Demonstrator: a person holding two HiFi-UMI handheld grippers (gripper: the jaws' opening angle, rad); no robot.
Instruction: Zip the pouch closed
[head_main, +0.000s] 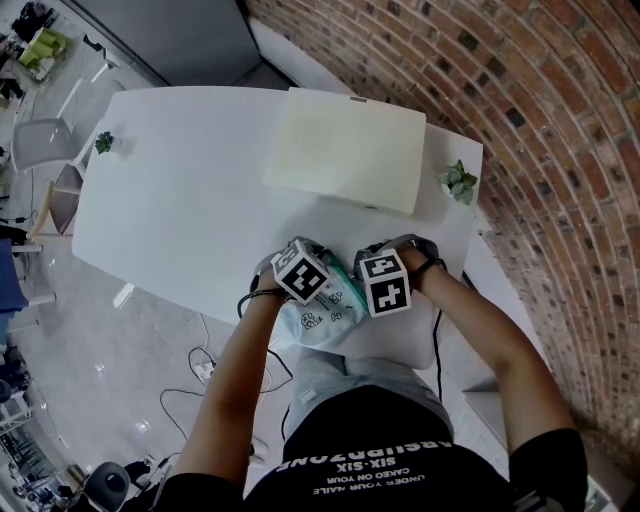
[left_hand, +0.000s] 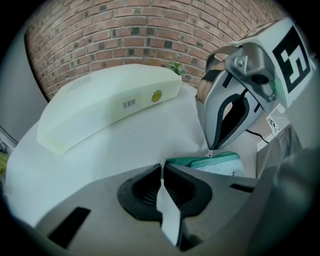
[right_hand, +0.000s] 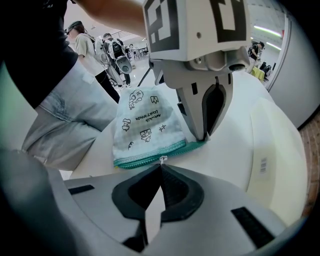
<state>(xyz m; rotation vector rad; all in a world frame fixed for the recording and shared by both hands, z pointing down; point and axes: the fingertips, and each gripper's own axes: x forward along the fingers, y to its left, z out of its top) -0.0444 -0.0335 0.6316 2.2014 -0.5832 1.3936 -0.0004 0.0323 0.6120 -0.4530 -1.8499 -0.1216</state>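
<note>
A pale blue pouch with cartoon prints and a teal zipper edge lies at the table's near edge. My left gripper is shut on the pouch's teal end corner. In the right gripper view its tips come down on that same corner. My right gripper is shut on the small zipper pull, about midway along the zipper. Seen in the left gripper view, the right gripper points down onto the teal edge. Both marker cubes hide the jaws in the head view.
A large cream box lies on the white table beyond the pouch. Small plants stand at the table's right and left corners. A brick wall runs along the right. My jeans-clad legs are just below the table's edge.
</note>
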